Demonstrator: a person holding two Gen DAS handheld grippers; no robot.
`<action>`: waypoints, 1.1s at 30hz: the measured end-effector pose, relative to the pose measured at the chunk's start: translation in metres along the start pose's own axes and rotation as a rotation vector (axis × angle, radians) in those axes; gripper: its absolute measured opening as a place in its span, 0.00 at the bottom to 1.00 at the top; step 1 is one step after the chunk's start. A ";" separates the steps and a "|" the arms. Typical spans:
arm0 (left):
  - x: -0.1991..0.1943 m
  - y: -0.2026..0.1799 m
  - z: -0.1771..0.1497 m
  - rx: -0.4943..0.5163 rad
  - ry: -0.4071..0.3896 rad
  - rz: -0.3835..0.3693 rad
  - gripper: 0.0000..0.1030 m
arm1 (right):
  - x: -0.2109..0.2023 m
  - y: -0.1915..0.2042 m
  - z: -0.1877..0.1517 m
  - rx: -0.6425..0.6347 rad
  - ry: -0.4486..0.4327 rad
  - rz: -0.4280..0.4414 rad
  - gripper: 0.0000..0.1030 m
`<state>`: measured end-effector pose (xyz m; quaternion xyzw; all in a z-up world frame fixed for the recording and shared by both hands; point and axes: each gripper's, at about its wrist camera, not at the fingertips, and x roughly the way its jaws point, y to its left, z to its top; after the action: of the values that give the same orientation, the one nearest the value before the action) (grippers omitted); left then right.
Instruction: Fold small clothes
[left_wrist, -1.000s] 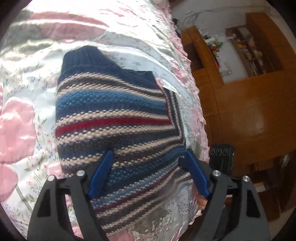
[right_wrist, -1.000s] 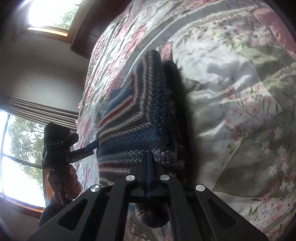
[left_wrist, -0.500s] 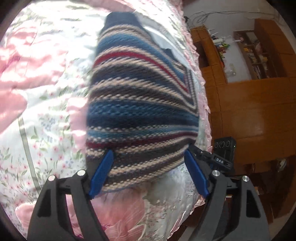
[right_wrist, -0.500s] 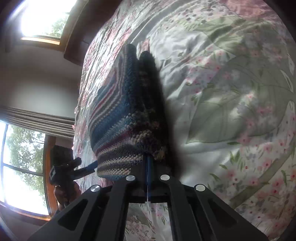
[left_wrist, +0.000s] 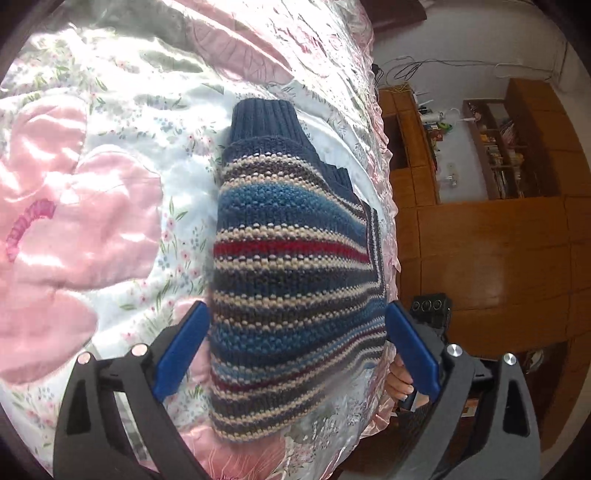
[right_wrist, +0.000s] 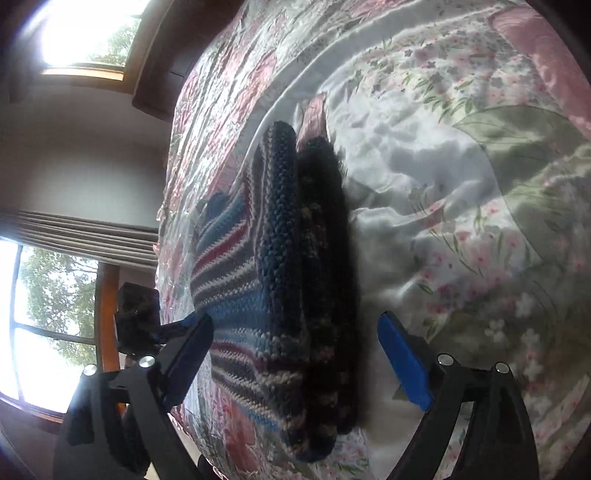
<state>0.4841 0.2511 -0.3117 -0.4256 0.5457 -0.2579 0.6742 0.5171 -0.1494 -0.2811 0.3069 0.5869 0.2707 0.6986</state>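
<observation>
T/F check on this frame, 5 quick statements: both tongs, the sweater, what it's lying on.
1. The right tongs are open. True.
2. The left tongs are clamped on the striped knit sweater. False: they are open, with the sweater lying between the blue pads and not gripped.
3. The sweater lies folded in layers on a floral quilt. True: the right wrist view shows the stacked edges.
4. The sweater is plain grey. False: it has blue, cream, red and grey stripes with a navy ribbed hem.
5. The sweater lies on a wooden table. False: it is on the quilt; a wooden cabinet stands beyond the bed edge.
</observation>
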 end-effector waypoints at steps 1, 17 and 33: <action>0.007 0.002 0.003 0.001 0.018 0.000 0.93 | 0.009 0.001 0.003 -0.006 0.023 -0.009 0.89; 0.073 -0.005 0.027 0.027 0.143 0.120 0.73 | 0.049 0.028 0.009 -0.126 0.035 -0.109 0.40; -0.123 0.001 -0.032 0.077 0.020 0.200 0.65 | 0.084 0.190 -0.103 -0.264 -0.040 -0.057 0.37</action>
<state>0.4196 0.3426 -0.2506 -0.3404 0.5818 -0.2145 0.7068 0.4263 0.0498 -0.2068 0.2008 0.5405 0.3198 0.7518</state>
